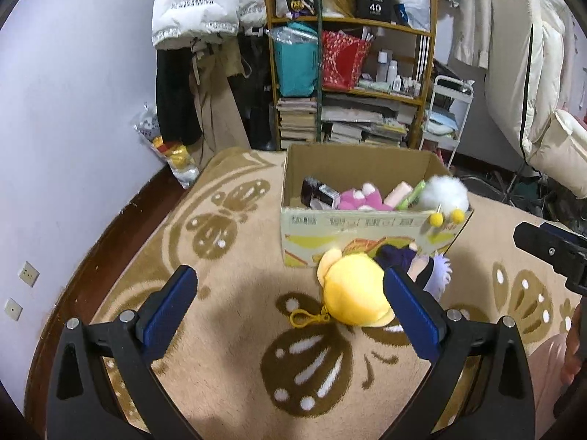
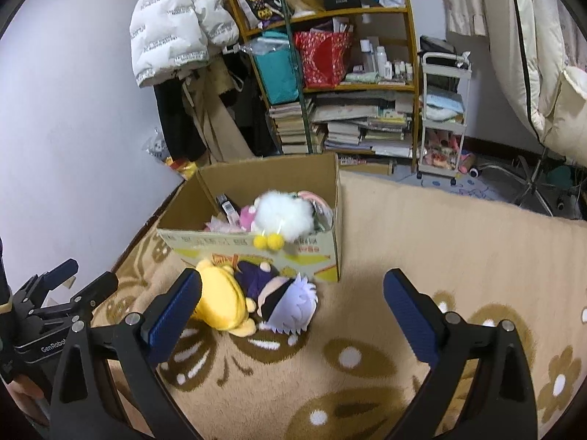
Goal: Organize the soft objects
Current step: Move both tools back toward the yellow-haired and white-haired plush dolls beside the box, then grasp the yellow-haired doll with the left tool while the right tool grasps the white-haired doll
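- Now, both your tools hang over the beige butterfly-patterned rug [image 1: 227,348], aimed down at the two toys lying just in front of the open brown cardboard box [image 1: 367,227].
- Your left gripper [image 1: 290,315] is spread as wide as it goes, nothing between its blue pads; your right gripper [image 2: 293,311] is spread wide too, and empty.
- The round yellow plush toy with the small ear and yellow plastic clip [image 1: 352,293] lies at the foot of the box's front wall, touching the dark-robed plush doll with white spiky hair [image 2: 282,297] beside it.
- Both look light and squashy, likely to give under the pads, so take the yellow one across its fat middle, not by the clip.
- The doll's big head looks the firmest hold; the hair may slip.
- In the box, the fluffy white plush with two yellow pom-poms [image 2: 282,216] hangs over the front rim, so a lifted toy could snag there.
- The rug right of the box is bare and open for swinging; left of it the wall is near.
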`<state>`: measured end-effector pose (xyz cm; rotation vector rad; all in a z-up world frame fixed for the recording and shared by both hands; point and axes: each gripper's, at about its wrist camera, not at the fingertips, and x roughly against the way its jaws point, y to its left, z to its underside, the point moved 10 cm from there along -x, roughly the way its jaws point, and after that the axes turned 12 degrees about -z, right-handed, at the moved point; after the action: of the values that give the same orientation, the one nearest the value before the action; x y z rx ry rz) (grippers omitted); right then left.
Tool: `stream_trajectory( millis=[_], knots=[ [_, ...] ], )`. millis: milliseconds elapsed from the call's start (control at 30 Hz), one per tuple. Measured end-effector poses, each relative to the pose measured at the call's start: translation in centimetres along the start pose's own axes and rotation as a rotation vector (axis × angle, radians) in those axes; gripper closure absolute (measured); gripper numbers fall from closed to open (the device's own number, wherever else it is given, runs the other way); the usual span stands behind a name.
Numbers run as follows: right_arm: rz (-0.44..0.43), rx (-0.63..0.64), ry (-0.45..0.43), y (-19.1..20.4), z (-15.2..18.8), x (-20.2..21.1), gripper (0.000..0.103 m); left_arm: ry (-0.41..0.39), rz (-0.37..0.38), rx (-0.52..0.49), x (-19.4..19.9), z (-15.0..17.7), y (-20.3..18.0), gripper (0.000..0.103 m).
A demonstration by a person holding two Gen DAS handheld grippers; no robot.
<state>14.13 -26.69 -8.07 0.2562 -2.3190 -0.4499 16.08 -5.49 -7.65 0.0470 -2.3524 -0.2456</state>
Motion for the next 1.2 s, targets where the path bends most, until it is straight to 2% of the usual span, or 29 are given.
stream_trajectory(
  millis=[367,600,833,1033,1200],
  knots=[
    [0.002,-0.017,0.063,-1.1,2.3,-3.9,0.000,0.045,0.025,0.017,-3.1,1.9,-1.1,0.003],
    [-0.026,0.001,0.106,-1.4,2.8,-6.3,0.000,0.037,0.054,0.015,-4.7,1.9,-2.6,0.003],
    [-0.007,-0.029,0.153,-2.8,3.1,-8.9,0.000,0.092,0.049,-0.004,-7.3,3.2,-3.9,0.003],
    [-0.034,-0.048,0.182,-3.5,3.8,-10.6,0.000,0.136,0.066,0.004,-8.7,4.1,-4.9,0.003],
    [-0.027,-0.048,0.202,-4.3,4.4,-11.7,0.000,0.145,0.071,-0.015,-9.2,4.4,-6.0,0.003]
  ],
)
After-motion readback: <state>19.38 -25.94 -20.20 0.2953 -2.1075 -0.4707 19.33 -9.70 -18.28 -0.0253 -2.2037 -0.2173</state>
